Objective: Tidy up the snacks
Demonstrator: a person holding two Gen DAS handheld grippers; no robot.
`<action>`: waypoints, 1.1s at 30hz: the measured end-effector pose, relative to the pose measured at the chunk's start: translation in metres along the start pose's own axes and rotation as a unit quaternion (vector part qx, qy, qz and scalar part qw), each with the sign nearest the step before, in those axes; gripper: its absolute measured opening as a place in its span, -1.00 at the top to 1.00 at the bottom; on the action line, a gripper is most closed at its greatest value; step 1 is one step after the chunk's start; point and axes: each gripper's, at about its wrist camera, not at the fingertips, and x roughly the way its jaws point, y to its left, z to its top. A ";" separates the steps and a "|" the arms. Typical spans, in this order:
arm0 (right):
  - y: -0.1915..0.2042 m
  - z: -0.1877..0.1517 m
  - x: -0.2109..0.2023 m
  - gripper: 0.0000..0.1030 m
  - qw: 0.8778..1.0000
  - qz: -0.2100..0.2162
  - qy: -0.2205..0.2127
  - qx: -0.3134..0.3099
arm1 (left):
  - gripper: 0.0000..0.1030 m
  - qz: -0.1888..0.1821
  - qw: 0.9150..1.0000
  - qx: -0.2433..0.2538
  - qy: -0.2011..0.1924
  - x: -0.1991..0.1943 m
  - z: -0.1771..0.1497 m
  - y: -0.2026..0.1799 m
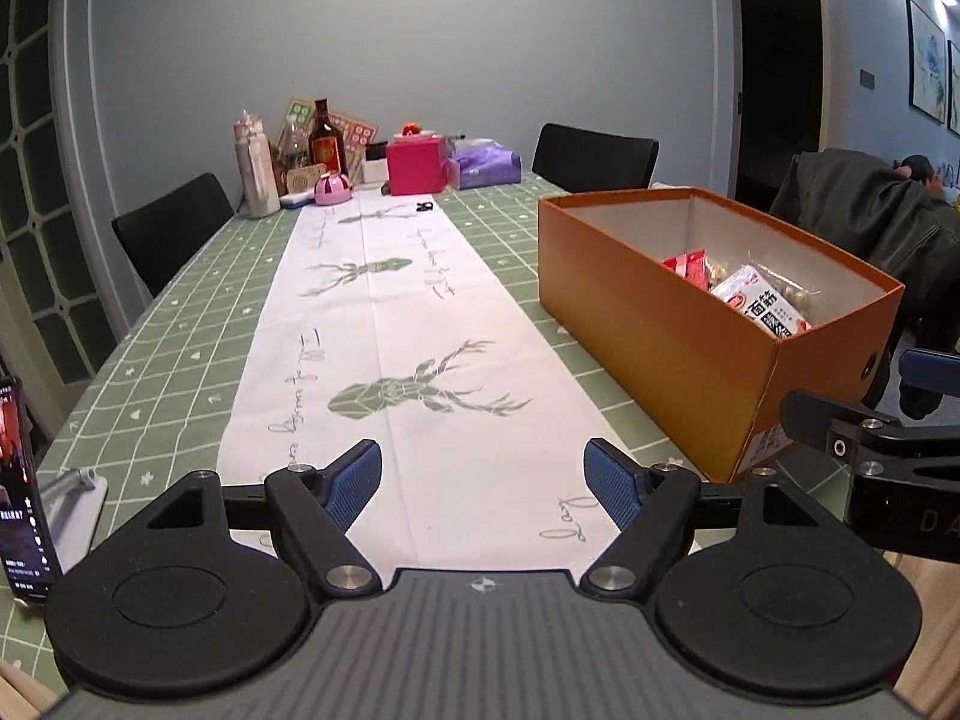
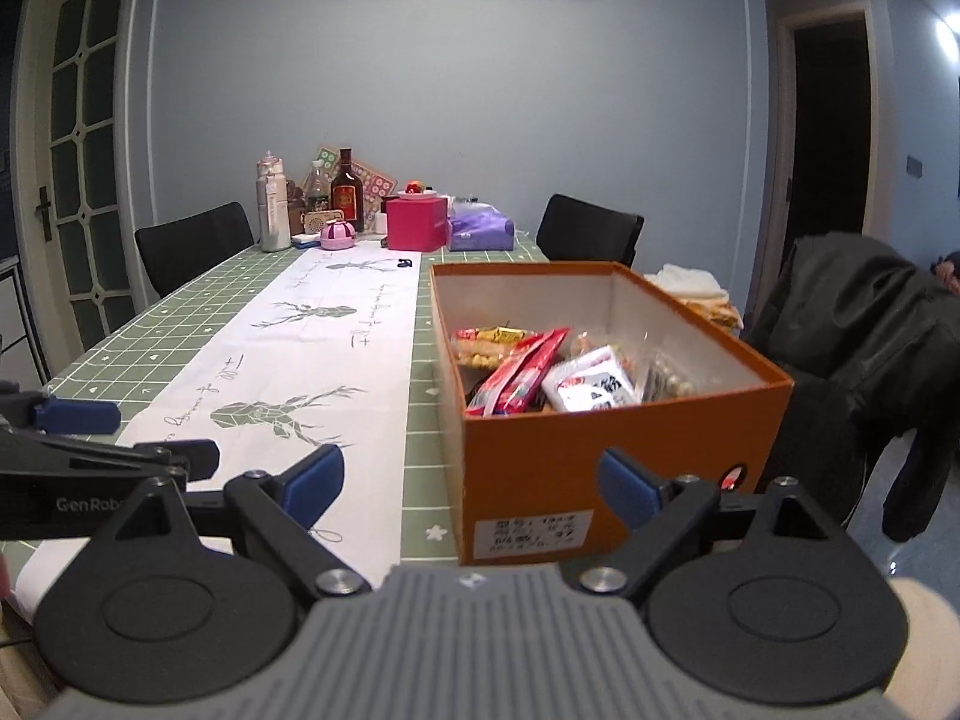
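An orange cardboard box [image 2: 540, 462] stands on the table, its top off, with several snack packets [image 2: 528, 372] lying inside: red wrappers, a white packet and clear bags. In the left wrist view the same box [image 1: 660, 324] sits to the right, a white packet [image 1: 762, 300] showing over its rim. My left gripper [image 1: 483, 483] hangs open over the white table runner [image 1: 384, 324], nothing between its blue pads. My right gripper [image 2: 471, 489] is open too, empty, just in front of the box's near end. Each gripper shows at the edge of the other's view.
Bottles, a pink box [image 2: 417, 222], a purple pack [image 2: 480, 228] and a small pink bowl crowd the table's far end. Black chairs [image 2: 192, 246] stand on both sides. A dark jacket [image 2: 870, 348] hangs over a chair at the right. A phone [image 1: 21, 486] on a stand sits at the near left.
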 end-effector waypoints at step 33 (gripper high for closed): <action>0.007 -0.003 -0.005 -0.86 1.000 0.009 -0.011 -0.003 | -0.75 0.004 1.000 -0.006 0.013 0.001 0.002 -0.001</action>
